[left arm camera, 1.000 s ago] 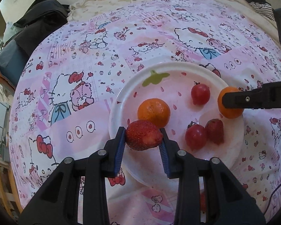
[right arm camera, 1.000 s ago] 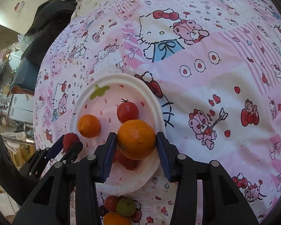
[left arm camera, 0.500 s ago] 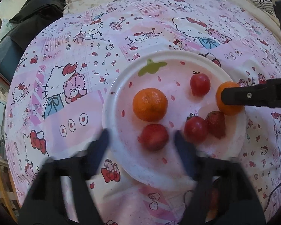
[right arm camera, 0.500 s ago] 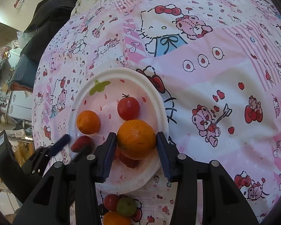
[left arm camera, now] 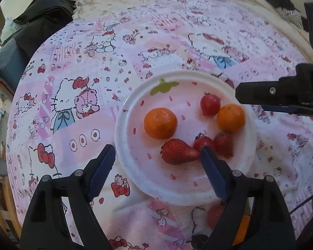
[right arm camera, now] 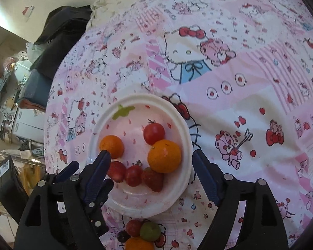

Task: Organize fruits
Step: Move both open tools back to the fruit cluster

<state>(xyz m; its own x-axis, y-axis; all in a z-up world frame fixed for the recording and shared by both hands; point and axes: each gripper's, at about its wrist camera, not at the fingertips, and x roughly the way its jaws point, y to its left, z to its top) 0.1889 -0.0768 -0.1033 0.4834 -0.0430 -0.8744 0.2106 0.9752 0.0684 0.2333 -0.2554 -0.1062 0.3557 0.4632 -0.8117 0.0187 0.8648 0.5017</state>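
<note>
Covering the surface, a cartoon-print cloth (left arm camera: 77, 108) bears a plate (left arm camera: 133, 166)

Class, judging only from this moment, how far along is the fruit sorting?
Done: six fruits lie on the plate, including the strawberry and orange. In hand: nothing; left gripper and right gripper have just opened. Left: the loose fruits below the plate.

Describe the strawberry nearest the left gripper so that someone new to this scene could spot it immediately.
Find the white plate on the pink cartoon-print cloth. Near its front edge, just below the larger orange, lies the strawberry, on its side. Unlike the darker strawberry further right, its pointed tip reaches a cherry tomato.
</note>
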